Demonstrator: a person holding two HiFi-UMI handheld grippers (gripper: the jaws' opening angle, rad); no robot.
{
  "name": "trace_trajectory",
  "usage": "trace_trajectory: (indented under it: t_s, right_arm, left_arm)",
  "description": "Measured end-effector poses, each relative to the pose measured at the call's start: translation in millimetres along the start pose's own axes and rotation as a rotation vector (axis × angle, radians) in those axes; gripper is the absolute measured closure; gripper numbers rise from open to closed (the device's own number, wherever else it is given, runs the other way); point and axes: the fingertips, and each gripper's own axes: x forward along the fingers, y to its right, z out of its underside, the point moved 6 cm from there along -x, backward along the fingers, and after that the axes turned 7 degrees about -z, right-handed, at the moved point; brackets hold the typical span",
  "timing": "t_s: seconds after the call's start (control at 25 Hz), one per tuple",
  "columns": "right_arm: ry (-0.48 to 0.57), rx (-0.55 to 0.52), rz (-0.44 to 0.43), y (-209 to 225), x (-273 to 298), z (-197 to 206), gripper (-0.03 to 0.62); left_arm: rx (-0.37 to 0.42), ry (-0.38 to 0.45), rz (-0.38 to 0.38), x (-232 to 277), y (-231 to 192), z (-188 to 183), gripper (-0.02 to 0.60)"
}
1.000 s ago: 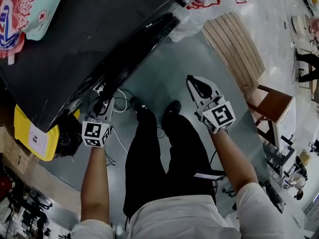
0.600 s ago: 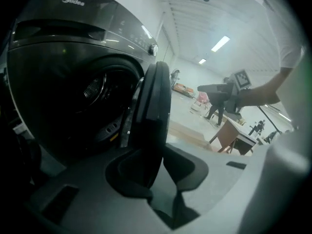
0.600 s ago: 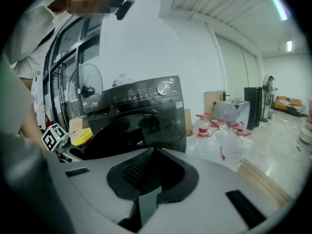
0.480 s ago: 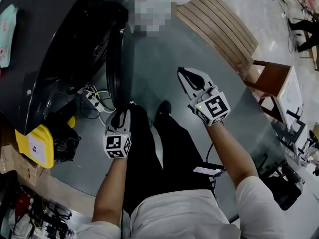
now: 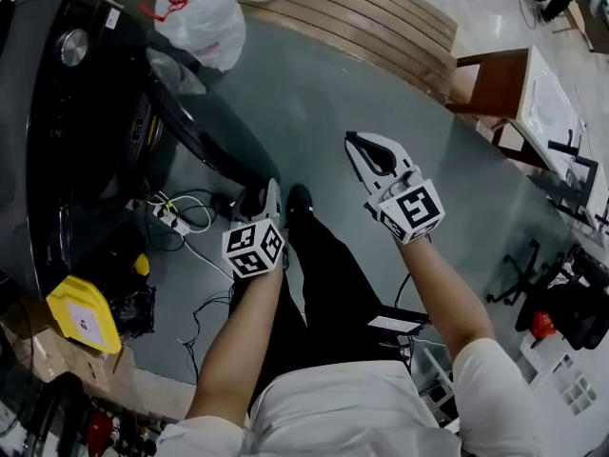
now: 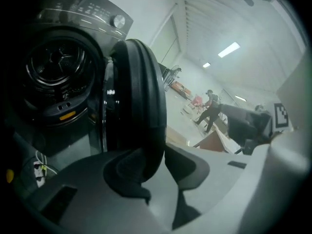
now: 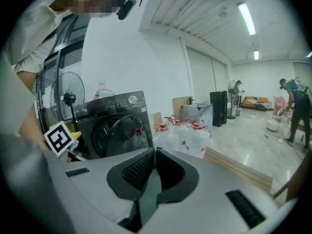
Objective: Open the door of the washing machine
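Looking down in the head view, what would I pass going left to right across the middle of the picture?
Washing machine → its open door → left gripper, whose jaws have just been opening and hold nothing → right gripper → brown wooden table.

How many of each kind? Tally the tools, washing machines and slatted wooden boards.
Tools: 2, left tool and right tool
Washing machine: 1
Slatted wooden board: 1
Total: 4
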Motion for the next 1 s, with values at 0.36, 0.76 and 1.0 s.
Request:
trace_trajectory:
  t_s: [0.36,0.76,1.0]
  right_arm:
    - [0.031,0.06,0.12,29,-68,24,0.554]
    - [0.091,0.031,0.016,21,-52,-4,0.554]
    - [0.197,-0.002,-0.123,-22,-38,-101,0.554]
  left_arm:
    - [0.057,-0.042,0.319,98,113,-58,0.446]
    - [0.126,0.149,0.528,24,109,-88,0.474]
    - [0.188,0.343,0.389,-117,51,-146,0.518]
